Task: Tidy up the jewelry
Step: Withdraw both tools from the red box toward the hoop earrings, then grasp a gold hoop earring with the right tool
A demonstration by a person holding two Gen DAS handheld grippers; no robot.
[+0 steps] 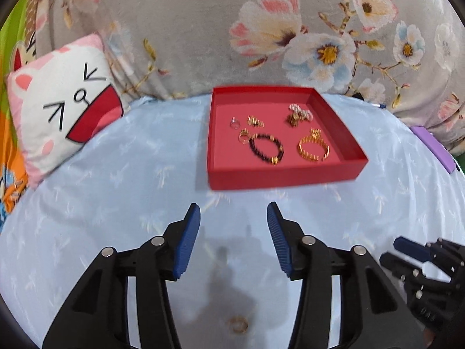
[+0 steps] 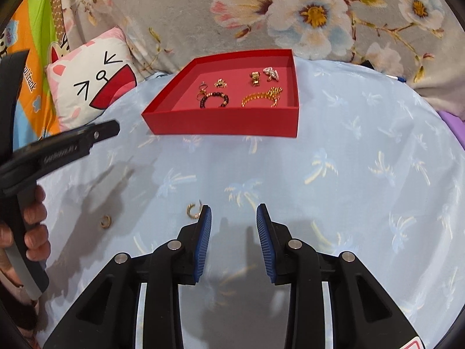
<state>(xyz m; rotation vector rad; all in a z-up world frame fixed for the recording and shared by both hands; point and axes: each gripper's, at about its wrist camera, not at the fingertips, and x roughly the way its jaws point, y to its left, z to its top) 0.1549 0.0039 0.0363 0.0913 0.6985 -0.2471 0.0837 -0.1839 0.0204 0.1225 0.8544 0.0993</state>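
A red tray sits on the light blue sheet and holds a black bead bracelet, a gold bangle, several rings and a pearl piece. My left gripper is open and empty, short of the tray; a gold hoop earring lies on the sheet below it. My right gripper is open and empty. A gold hoop earring lies just left of its left fingertip; another gold hoop lies further left.
A cat-face pillow leans at the left against a grey floral blanket. A purple object lies at the right edge. The left gripper's body and the hand holding it show at the left of the right wrist view.
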